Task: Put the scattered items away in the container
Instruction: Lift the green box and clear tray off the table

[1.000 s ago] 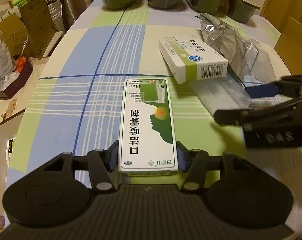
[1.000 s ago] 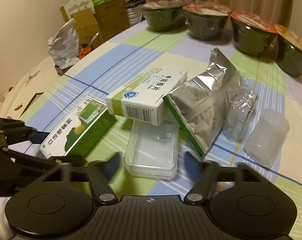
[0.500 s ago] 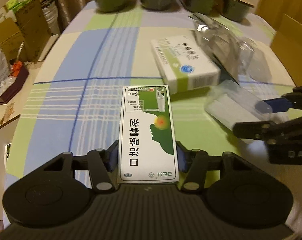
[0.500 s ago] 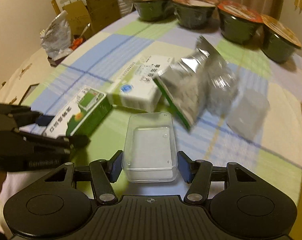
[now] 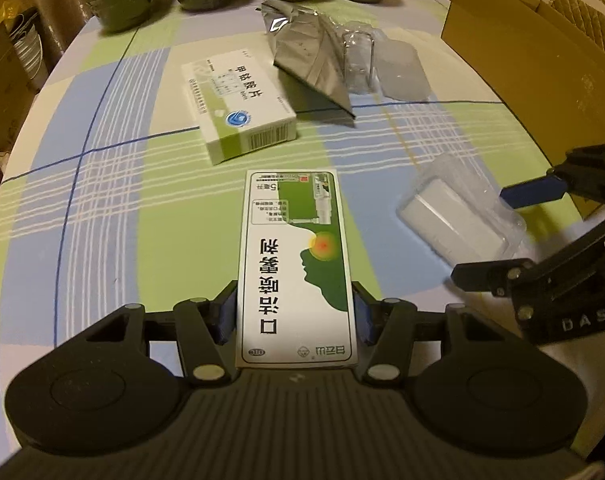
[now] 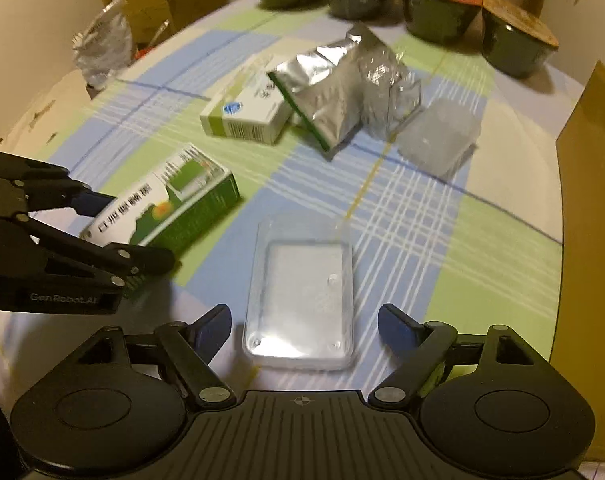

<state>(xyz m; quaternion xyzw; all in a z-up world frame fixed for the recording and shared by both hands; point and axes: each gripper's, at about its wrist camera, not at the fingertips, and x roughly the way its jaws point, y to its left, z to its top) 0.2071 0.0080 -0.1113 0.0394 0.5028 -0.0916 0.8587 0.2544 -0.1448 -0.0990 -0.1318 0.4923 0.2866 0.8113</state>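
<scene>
My left gripper (image 5: pixel 296 312) is shut on the near end of a green-and-white medicine box (image 5: pixel 294 256), which it holds low over the checked tablecloth. In the right wrist view that box (image 6: pixel 162 208) sits tilted in the left gripper (image 6: pixel 130 232). My right gripper (image 6: pixel 304 324) is open, and a clear plastic case (image 6: pixel 302 288) lies on the cloth between its fingers with a gap on each side. The left wrist view shows the same case (image 5: pixel 454 220) in front of the right gripper (image 5: pixel 490 236). A brown cardboard box (image 5: pixel 542 60) stands along the table's right side.
Further back lie a white-and-green medicine box (image 5: pixel 238 108), a silver foil pouch (image 5: pixel 310 64), crumpled clear plastic (image 5: pixel 358 56) and a frosted plastic tub (image 6: pixel 438 136). Several dark noodle bowls (image 6: pixel 434 12) line the far edge. Cartons and bags stand off the table's left.
The right gripper closed on the clear case, pulled it away from the other items, then opened and left it on the cloth. The left gripper kept its box and shifted right.
</scene>
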